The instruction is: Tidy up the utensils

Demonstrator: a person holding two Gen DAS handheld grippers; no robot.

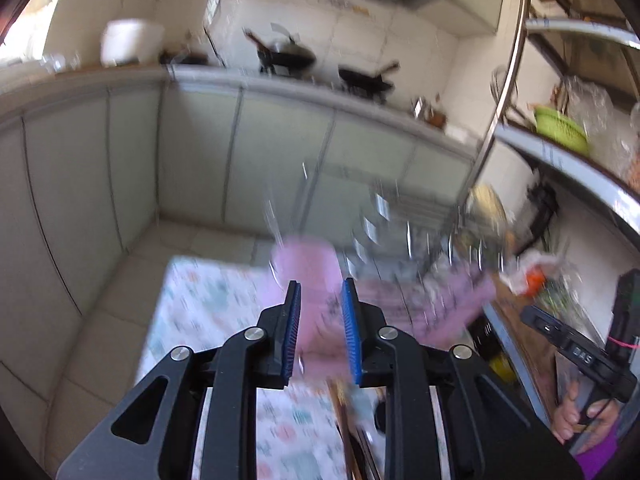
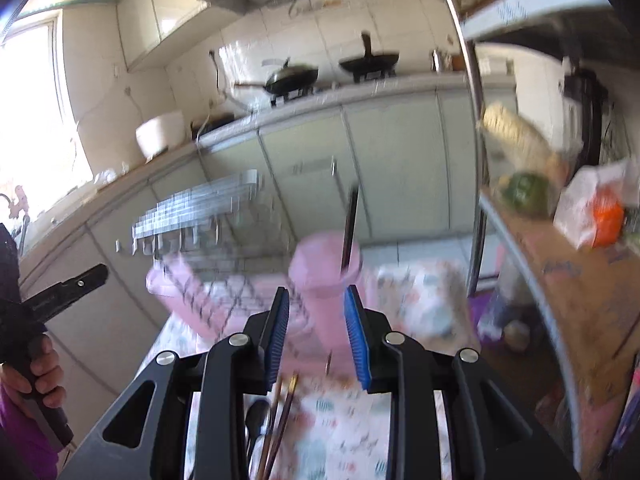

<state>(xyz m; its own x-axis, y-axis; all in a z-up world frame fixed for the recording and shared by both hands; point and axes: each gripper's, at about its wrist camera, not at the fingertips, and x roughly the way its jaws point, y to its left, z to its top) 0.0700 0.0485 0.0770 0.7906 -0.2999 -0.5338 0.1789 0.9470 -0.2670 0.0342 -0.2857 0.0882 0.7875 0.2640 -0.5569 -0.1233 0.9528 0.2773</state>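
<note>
Pink utensil cup [image 2: 326, 276] stands upright on the patterned tablecloth [image 2: 416, 292], one dark utensil [image 2: 350, 228] sticking up out of it, leaning a little; type not clear through the motion blur. In the left wrist view the same pink cup [image 1: 308, 280] sits just ahead of the fingers. Beside it, a pink dish rack [image 2: 188, 296] with a dark wire grid and a metal frame above. Loose on the cloth nearer the cameras: brown chopsticks [image 2: 284, 412] and a dark spoon [image 2: 256, 420], lying close together below the right gripper. Right gripper [image 2: 318, 336]: blue pads [image 2: 356, 336] spread apart, cup seen between them, contact not clear, nothing clamped. Left gripper [image 1: 320, 328]: pads likewise apart, gripping nothing; chopsticks [image 1: 346, 432] below it. Each gripper's handle and the person's hand [image 2: 36, 376] show at the edge of the other view. Beyond: pale cabinet fronts, a counter with two black woks [image 2: 292, 78] on a stove, a white rice cooker [image 2: 160, 134]. At right, a metal shelf [image 2: 520, 236] holding bags and a green item.
</note>
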